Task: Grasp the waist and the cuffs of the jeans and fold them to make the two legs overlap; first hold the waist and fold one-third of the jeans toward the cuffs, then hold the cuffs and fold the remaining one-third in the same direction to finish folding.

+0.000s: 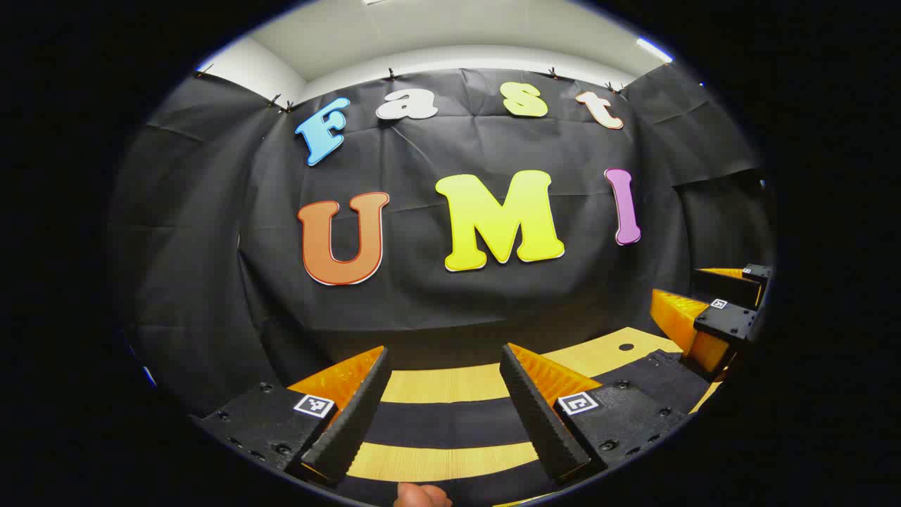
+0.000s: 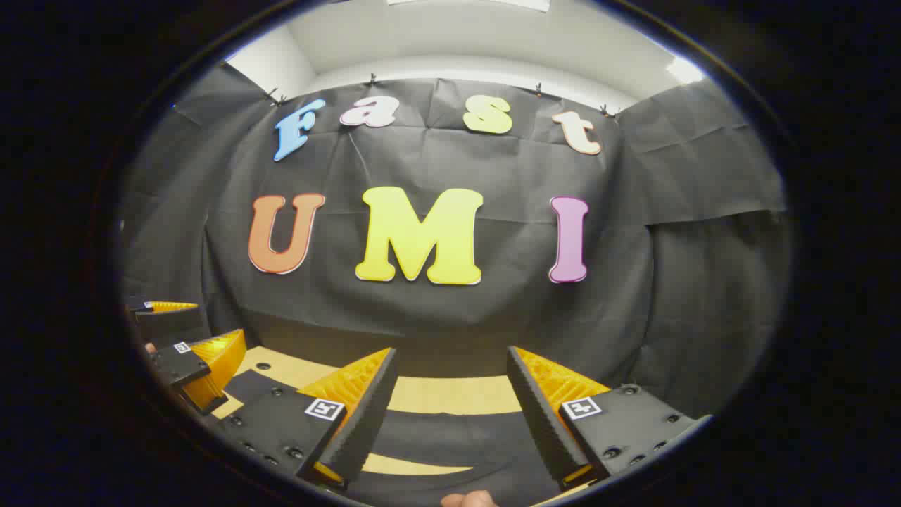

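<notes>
Wooden surface (image 1: 457, 384) runs pale and light-grained under both grippers, with dark cloth lying across it in bands; this looks to be the jeans (image 1: 450, 422), though their shape cannot be made out from so low an angle. In the left gripper view the left gripper (image 1: 443, 408) hangs just above the cloth with its two fingers spread wide, nothing between them. A fingertip (image 1: 421, 496) of the person shows at the bottom edge. Off to the right of that view the right gripper (image 1: 711, 317) sits near the surface's edge, beside a small dark hole (image 1: 626, 347) in the wood. In the right gripper view the right gripper (image 2: 450, 415) is likewise spread apart and grips nothing, with dark cloth (image 2: 443, 433) below it and bare wood beyond. The left gripper (image 2: 193, 362) appears at the left of that view, low over the surface. No container is to be seen on the wood
</notes>
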Available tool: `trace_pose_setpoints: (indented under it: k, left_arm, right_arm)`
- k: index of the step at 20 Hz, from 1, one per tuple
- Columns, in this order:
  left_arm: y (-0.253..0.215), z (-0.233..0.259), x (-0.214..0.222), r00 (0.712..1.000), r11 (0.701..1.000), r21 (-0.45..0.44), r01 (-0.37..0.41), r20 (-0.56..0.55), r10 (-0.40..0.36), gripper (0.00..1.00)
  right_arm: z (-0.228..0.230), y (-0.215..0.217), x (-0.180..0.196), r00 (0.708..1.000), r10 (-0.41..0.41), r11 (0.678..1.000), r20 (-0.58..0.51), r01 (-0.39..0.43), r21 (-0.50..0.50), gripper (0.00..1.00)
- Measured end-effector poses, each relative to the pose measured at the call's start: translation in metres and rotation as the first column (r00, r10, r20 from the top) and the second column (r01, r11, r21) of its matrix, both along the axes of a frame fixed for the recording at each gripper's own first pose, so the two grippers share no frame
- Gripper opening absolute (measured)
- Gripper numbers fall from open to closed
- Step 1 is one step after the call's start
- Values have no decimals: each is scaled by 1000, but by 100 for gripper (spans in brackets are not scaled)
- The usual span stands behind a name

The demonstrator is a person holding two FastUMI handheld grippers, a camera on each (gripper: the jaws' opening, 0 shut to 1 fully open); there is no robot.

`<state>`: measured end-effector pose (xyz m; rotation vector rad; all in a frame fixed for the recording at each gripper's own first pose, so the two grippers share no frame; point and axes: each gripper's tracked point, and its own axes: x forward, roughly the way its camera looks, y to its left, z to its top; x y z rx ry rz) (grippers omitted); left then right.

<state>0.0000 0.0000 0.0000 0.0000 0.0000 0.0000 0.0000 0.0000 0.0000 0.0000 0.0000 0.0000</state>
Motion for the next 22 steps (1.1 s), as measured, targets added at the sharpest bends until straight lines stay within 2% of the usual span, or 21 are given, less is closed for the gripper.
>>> trace_pose_setpoints:
  k: [1,10,22]
  left_arm:
    - [2,0,-1,1000,1000,-3,-3,-3,3,99]
    - [18,-2,-2,999,999,-17,-43,-3,43,99]
    - [17,0,-2,999,999,-19,-49,2,49,99]
  right_arm:
    - [-1,2,0,1000,3,1000,-3,-3,0,96]
    - [-3,12,0,1000,29,1000,-5,-29,1,94]
    - [-5,8,4,999,35,999,-11,-35,13,94]
